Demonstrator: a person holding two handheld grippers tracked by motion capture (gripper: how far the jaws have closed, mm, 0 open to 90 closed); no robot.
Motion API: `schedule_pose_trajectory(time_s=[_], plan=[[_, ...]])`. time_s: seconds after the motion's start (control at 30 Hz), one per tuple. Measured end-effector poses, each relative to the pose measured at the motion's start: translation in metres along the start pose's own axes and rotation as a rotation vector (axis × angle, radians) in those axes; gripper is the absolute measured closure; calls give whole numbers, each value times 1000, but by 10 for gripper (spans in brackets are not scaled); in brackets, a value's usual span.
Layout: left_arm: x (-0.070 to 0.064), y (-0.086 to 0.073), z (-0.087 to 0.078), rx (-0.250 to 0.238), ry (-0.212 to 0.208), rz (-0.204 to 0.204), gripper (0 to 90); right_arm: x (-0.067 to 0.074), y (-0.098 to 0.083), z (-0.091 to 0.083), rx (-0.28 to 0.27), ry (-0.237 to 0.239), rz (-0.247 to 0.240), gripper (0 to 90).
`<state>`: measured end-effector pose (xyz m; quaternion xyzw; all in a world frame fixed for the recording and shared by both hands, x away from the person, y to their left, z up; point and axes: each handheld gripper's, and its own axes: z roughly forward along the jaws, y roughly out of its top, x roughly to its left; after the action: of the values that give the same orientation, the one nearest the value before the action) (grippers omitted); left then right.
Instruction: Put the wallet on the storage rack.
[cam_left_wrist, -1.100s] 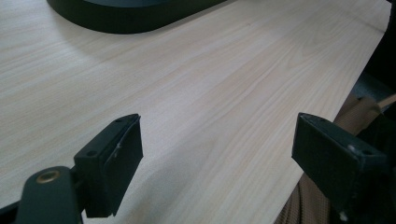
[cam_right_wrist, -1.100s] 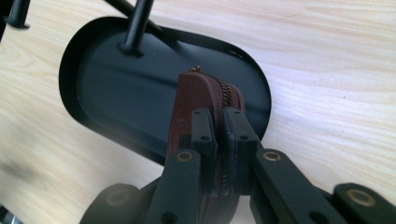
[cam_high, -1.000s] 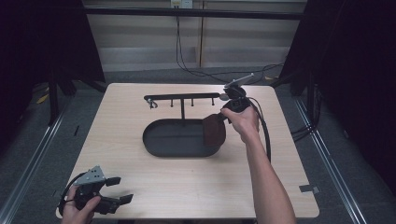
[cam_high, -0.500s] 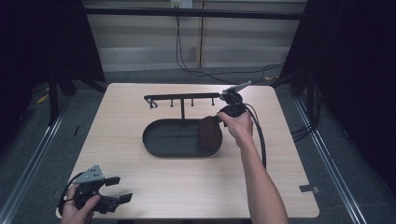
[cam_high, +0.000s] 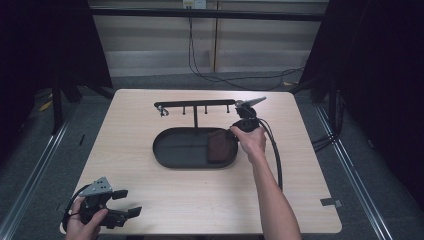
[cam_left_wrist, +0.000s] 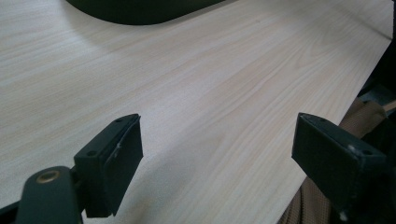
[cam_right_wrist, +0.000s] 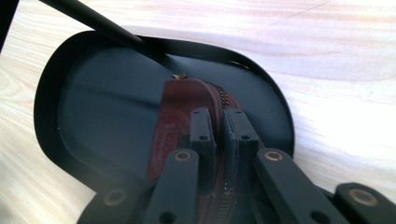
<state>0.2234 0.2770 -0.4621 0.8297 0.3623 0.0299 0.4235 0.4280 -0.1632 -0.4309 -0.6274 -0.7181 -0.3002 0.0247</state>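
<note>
Right tool (cam_right_wrist: 217, 128) is clamped on the brown zip pouch (cam_high: 218, 146), at the right end of the black tray (cam_high: 170, 155). Left tool (cam_left_wrist: 217, 154) is wide, empty, well apart from tray. Risk: releasing while tilted, pouch tips over the tray rim.
</note>
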Motion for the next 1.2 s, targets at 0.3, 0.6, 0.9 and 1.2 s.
schedule_pose_trajectory(time_s=[0.3, 0.6, 0.9, 1.2], plan=[[1, 0, -1, -2, 1, -1, 162, -3, -1, 8, -28, -22, -15, 784], [2, 0, 0, 0, 8, -2, 162, -1, -2, -11, -70, 2, -31, 712], [3, 1, 0, 0, 7, -11, 162, -6, -13, -27, -112, 16, -57, 487], [5, 1, -1, -3, 10, -10, 162, -6, -26, -43, -156, 33, -97, 326]])
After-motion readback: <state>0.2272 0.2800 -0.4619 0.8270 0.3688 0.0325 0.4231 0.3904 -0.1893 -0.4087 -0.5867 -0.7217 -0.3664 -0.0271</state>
